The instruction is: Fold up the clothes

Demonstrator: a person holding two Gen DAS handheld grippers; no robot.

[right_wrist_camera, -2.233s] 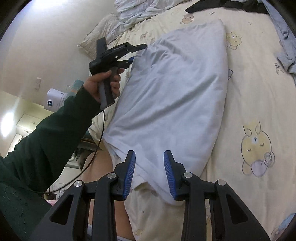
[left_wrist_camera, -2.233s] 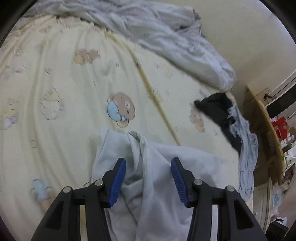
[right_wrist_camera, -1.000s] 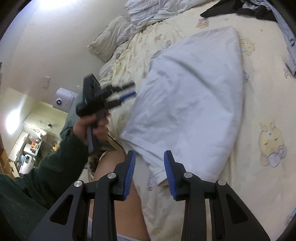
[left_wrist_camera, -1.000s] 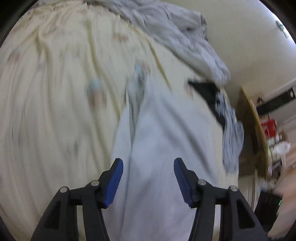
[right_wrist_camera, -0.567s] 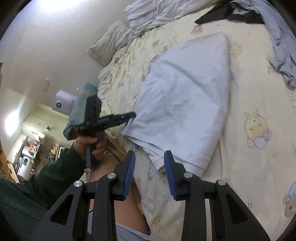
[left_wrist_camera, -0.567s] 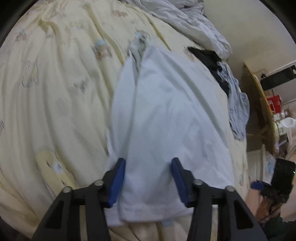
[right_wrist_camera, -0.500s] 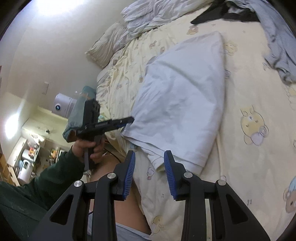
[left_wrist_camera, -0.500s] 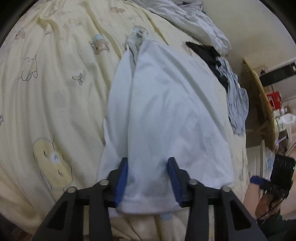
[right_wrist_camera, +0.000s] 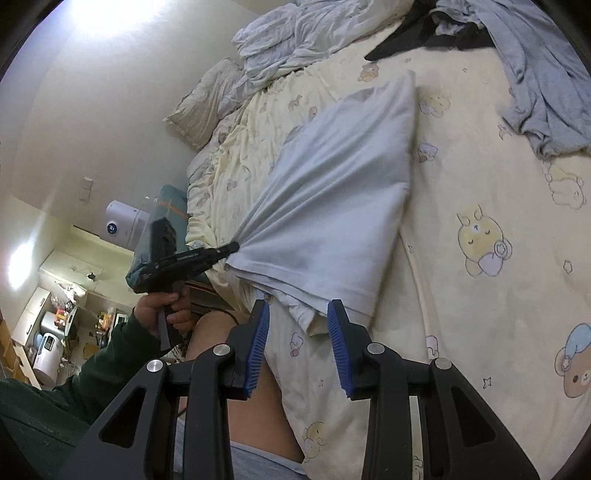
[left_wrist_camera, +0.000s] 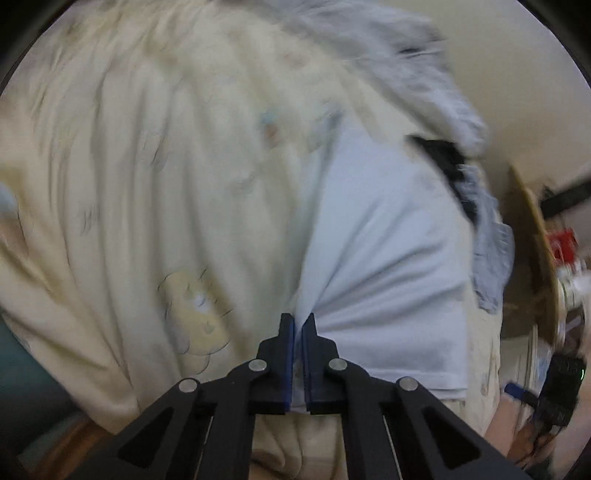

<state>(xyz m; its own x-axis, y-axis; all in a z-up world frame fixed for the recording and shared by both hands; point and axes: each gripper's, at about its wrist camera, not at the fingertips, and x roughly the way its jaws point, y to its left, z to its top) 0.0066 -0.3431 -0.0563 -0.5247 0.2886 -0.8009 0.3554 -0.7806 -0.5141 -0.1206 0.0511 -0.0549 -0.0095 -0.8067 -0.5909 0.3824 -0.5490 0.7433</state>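
In the left wrist view, the left gripper [left_wrist_camera: 298, 325], whose blue pads stood wide apart over the cloth half a second ago, has now closed on the near left corner of the pale blue garment [left_wrist_camera: 388, 236], with only a sliver of fabric between the pads; creases fan out from the pinch, so the cloth is being pulled taut. That grip, I judge, readies a lift or a fold-over from this corner. This view is smeared by motion, yet one pale garment, one dark garment [left_wrist_camera: 443, 155] and one grey garment [left_wrist_camera: 491, 247] can be counted, the last two at the far right edge of the bed [left_wrist_camera: 110, 203]. In the right wrist view, the right gripper [right_wrist_camera: 297, 325] has its fingers spread wide as before, holding nothing, just short of the hem at the bed's near edge. One hand [right_wrist_camera: 166, 306] is seen gripping the left tool. The pale garment lies lengthwise across the middle of the bed, narrowed with layered hems showing. One pillow [right_wrist_camera: 207, 99] and one rumpled sheet [right_wrist_camera: 306, 33] lie at the head.
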